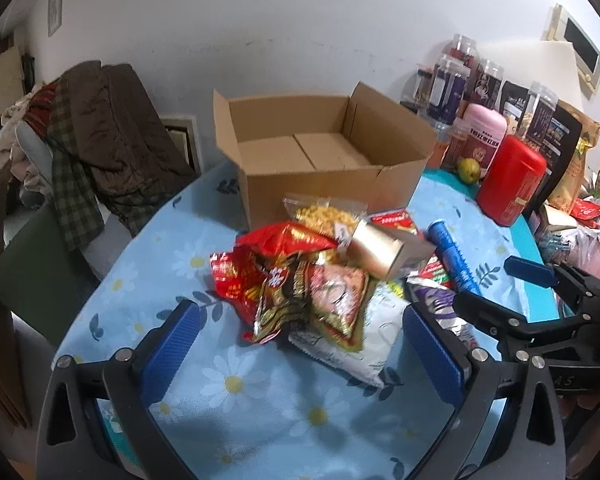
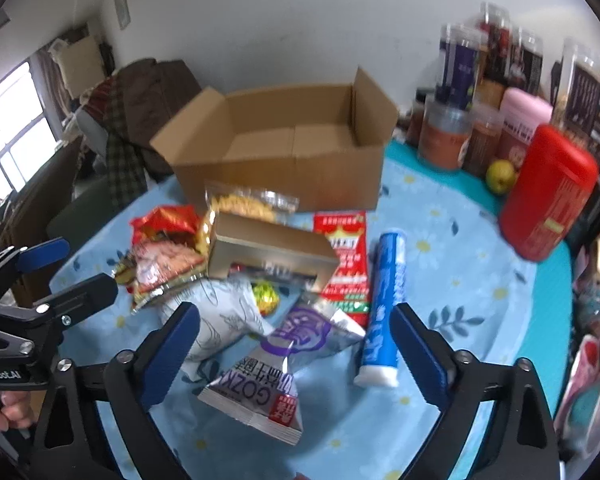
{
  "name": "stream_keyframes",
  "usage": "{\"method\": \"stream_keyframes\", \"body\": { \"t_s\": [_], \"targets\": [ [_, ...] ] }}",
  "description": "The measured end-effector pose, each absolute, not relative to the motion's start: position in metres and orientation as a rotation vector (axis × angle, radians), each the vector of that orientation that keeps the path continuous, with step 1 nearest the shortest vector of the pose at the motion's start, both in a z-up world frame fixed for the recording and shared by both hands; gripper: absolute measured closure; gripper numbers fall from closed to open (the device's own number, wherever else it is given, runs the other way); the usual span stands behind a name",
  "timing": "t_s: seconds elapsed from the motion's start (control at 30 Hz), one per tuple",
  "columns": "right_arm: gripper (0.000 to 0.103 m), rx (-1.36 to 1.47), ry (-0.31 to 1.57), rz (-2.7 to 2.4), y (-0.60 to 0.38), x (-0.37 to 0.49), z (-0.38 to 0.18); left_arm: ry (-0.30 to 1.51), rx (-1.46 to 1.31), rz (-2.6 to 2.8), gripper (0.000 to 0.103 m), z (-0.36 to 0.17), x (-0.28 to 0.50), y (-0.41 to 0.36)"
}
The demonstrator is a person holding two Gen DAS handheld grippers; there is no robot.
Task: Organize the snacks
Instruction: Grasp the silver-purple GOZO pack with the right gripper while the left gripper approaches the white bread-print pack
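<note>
An open, empty cardboard box (image 1: 320, 152) (image 2: 284, 144) stands at the back of the table. In front of it lies a heap of snacks: a red-and-black packet (image 1: 276, 280), a white packet (image 1: 364, 344), a gold box (image 2: 268, 252), a blue tube (image 2: 384, 304) and a purple-and-silver packet (image 2: 284, 360). My left gripper (image 1: 300, 340) hovers open over the red and white packets without touching them. My right gripper (image 2: 296, 344) is open, with the purple packet lying between its fingers, and its pads stand clear of it. Each gripper shows at the edge of the other's view.
Jars, a pink canister (image 1: 484, 128), a red canister (image 1: 512, 180) and a green fruit (image 1: 470, 170) crowd the right back of the table. A chair piled with clothes (image 1: 100, 140) stands at the left. The floral tablecloth (image 1: 236, 384) covers the table.
</note>
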State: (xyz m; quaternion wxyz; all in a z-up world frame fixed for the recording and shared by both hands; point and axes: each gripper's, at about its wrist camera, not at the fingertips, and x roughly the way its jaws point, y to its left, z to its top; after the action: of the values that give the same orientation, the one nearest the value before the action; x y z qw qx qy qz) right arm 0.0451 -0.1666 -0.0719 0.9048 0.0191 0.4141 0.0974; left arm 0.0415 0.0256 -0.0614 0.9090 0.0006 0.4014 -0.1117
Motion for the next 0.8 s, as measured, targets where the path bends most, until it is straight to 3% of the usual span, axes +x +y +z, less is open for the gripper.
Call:
{"method": "stream_keyframes", "body": {
  "t_s": [0.13,0.4,0.47,0.5,0.8],
  "targets": [
    [0.008,0.068,0.904,0.206,-0.164,0.051,-0.089,0.859,-0.008,-0.226,0.0,-0.076,0.046,0.033],
    [0.036,0.066,0.986,0.195,-0.161,0.056,-0.117,0.885,-0.007,-0.275,0.0,-0.094,0.047,0.033],
    [0.059,0.084,1.007,0.203,-0.164,0.056,-0.123,0.888,-0.011,-0.302,0.0,-0.097,0.047,0.03],
    [0.065,0.09,1.023,0.193,-0.166,0.055,-0.128,0.886,-0.018,-0.32,0.0,-0.098,0.048,0.028],
    [0.07,0.104,1.012,0.184,-0.182,0.038,-0.128,0.846,0.046,-0.399,0.0,-0.108,0.054,0.002]
  ]
}}
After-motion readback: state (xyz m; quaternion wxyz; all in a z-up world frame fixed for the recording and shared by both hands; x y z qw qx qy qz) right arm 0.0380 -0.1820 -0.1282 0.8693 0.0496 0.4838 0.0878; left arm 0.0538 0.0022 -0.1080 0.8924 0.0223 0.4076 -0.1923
